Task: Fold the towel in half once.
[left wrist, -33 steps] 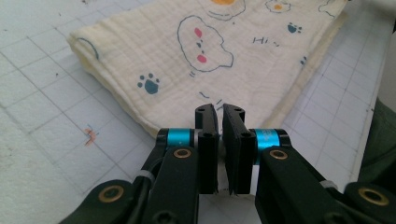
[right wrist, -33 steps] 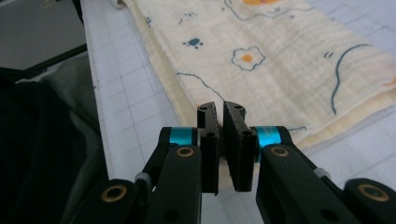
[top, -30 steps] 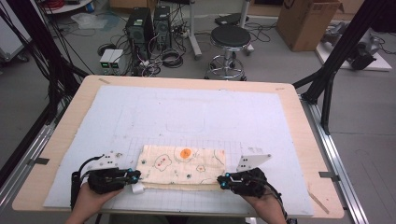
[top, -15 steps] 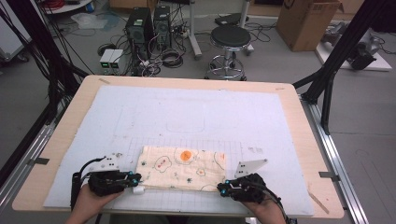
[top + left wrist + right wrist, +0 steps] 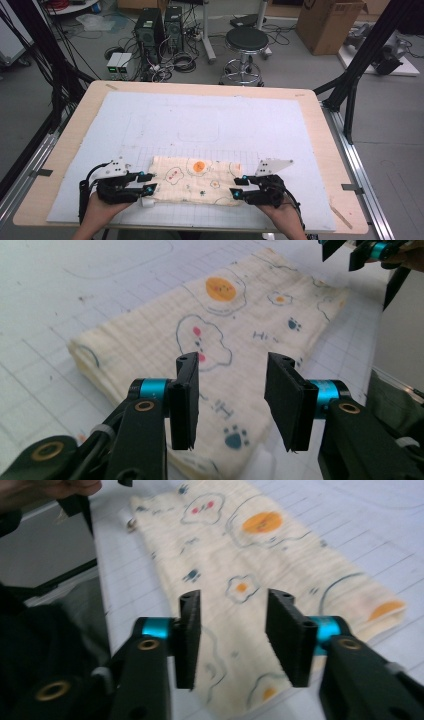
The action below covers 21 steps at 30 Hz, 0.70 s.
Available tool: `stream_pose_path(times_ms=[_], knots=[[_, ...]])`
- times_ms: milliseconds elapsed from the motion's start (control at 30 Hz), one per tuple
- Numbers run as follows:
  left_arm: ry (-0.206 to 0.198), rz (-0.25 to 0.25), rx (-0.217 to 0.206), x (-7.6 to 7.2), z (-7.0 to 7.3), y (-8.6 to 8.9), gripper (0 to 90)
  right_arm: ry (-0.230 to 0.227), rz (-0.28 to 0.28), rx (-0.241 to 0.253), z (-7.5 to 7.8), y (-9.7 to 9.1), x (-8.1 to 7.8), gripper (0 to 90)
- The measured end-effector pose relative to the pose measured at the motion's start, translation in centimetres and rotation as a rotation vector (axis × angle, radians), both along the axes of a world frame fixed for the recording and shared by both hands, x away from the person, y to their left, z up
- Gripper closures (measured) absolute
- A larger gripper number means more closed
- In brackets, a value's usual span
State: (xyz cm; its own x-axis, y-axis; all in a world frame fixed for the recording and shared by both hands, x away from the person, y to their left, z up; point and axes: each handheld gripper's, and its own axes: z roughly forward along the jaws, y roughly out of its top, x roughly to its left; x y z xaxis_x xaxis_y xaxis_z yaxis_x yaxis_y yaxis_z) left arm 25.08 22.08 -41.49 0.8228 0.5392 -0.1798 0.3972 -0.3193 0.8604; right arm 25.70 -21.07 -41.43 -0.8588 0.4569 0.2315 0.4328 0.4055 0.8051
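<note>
A folded cream cloth printed with fried eggs, clouds and paw prints lies flat near the front of the white gridded mat. My left gripper sits at its left end, open, jaws apart just above the cloth with nothing between them. My right gripper is at the cloth's right end, open too, hovering over the cloth. In the left gripper view my left gripper has the cloth's near corner under it. The right gripper view, slightly blurred, has my right gripper over the cloth's front edge.
The mat covers a wooden table with metal rails along both sides. Beyond the far edge stand a black stool, computer towers with cables, and a cardboard box. Black frame legs rise at the right.
The right gripper has shifted slightly left and forward along the cloth's right end. The left gripper has barely moved. The cloth lies as before.
</note>
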Motion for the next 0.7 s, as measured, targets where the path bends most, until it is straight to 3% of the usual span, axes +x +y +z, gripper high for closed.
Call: stream_pose_path(times_ms=[133, 200, 300, 500, 633, 700], knots=[[-0.017, 0.019, 0.017, 1.5, 0.5, -1.3, 79.4, -0.007, -0.026, 0.007, 0.3, 0.4, 1.4, 76.3], [-0.017, 0.017, 0.021, 2.4, 0.6, -2.1, 84.8, -0.023, -0.033, 0.005, 0.5, 1.0, 2.3, 83.5], [-0.021, 0.024, 0.029, 3.5, 0.6, -3.3, 87.1, -0.037, -0.045, 0.006, 0.7, 2.0, 3.5, 88.2], [-0.001, 0.027, 0.047, 5.8, 0.0, -5.7, 88.6, -0.007, -0.047, 0.017, -0.3, 4.7, 6.1, 89.5], [0.024, 0.011, 0.075, 6.8, -0.4, -7.0, 88.6, 0.003, -0.050, -0.030, -1.1, 6.4, 7.3, 89.5], [0.028, 0.012, 0.111, 7.3, -0.7, -7.5, 88.5, 0.014, -0.050, -0.055, -1.5, 7.0, 7.7, 89.5]])
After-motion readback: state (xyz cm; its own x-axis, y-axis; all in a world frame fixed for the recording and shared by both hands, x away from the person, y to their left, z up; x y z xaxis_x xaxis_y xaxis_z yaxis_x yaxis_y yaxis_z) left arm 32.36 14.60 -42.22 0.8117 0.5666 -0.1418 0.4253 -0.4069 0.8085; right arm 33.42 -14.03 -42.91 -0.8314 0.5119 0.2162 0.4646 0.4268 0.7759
